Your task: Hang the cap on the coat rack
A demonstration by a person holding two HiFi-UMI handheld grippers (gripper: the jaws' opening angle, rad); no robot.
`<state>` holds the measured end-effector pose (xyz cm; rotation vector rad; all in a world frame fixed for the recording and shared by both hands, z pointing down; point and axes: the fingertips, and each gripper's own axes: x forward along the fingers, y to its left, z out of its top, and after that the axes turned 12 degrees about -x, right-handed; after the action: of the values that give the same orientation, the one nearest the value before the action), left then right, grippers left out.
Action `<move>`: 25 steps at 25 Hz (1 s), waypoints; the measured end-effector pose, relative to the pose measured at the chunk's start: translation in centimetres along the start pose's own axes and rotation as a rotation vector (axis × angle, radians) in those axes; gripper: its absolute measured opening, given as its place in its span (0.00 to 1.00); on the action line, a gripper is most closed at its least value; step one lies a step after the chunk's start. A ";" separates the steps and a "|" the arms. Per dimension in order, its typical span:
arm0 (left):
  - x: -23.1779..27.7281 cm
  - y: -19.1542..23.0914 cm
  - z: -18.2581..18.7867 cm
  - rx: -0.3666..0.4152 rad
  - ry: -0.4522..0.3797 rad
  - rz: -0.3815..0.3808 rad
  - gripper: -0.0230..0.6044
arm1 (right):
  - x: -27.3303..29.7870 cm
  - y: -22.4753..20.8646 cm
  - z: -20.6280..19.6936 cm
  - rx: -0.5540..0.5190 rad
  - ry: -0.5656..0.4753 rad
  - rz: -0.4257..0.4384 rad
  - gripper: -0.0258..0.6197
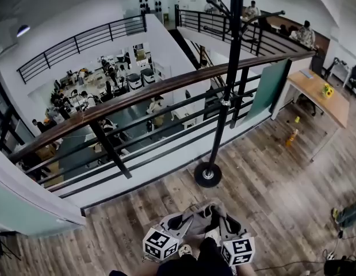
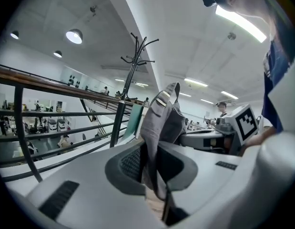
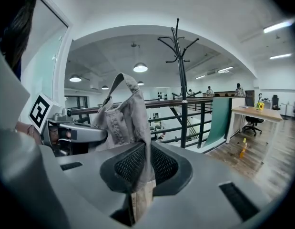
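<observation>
A grey fabric cap hangs low in the head view, stretched between my two grippers. My left gripper is shut on one edge; in the left gripper view the cap rises from between the pads. My right gripper is shut on the other edge, and the cap stands up out of its pads. The black coat rack stands just beyond on its round base, with empty hooks high above the cap. Its top hooks also show ahead of the left gripper.
A wood-topped black railing runs right behind the rack, with a drop to a lower floor past it. A green panel and a wooden desk stand at the right. An orange bottle sits on the floor; cables lie lower right.
</observation>
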<state>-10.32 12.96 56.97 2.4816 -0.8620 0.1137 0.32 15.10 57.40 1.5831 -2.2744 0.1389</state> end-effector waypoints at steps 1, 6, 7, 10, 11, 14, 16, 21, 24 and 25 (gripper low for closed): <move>0.3 0.3 0.2 0.002 -0.009 0.019 0.11 | 0.4 -0.3 0.2 -0.006 0.002 -0.010 0.12; 2.9 2.1 2.1 0.006 -0.048 0.096 0.11 | 3.1 -2.6 0.9 -0.002 0.009 -0.026 0.12; 3.5 2.5 2.6 0.001 -0.047 0.107 0.11 | 3.8 -3.2 1.1 -0.002 0.015 -0.029 0.11; 5.9 3.2 3.6 -0.004 -0.042 0.141 0.11 | 5.6 -5.2 1.8 -0.007 0.013 -0.017 0.11; 6.7 3.4 3.9 -0.008 -0.045 0.157 0.11 | 6.2 -6.0 2.0 -0.009 0.008 -0.007 0.11; 9.5 3.9 5.3 -0.028 -0.060 0.177 0.11 | 7.8 -8.8 2.8 -0.015 0.000 -0.009 0.11; 11.4 4.1 6.5 -0.023 -0.065 0.183 0.11 | 9.1 -10.8 3.5 -0.018 -0.005 -0.014 0.11; 15.6 5.1 9.9 -0.020 -0.090 0.268 0.11 | 12.2 -14.7 5.6 -0.066 -0.004 0.066 0.11; 18.0 5.1 11.9 -0.033 -0.113 0.286 0.11 | 13.7 -17.8 7.2 -0.048 -0.024 0.061 0.11; 18.7 5.1 12.6 -0.031 -0.123 0.295 0.11 | 14.2 -18.7 7.7 -0.041 -0.031 0.057 0.11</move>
<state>0.43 -7.01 52.67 2.3368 -1.2685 0.0487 11.41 -6.49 52.83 1.5103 -2.3322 0.0821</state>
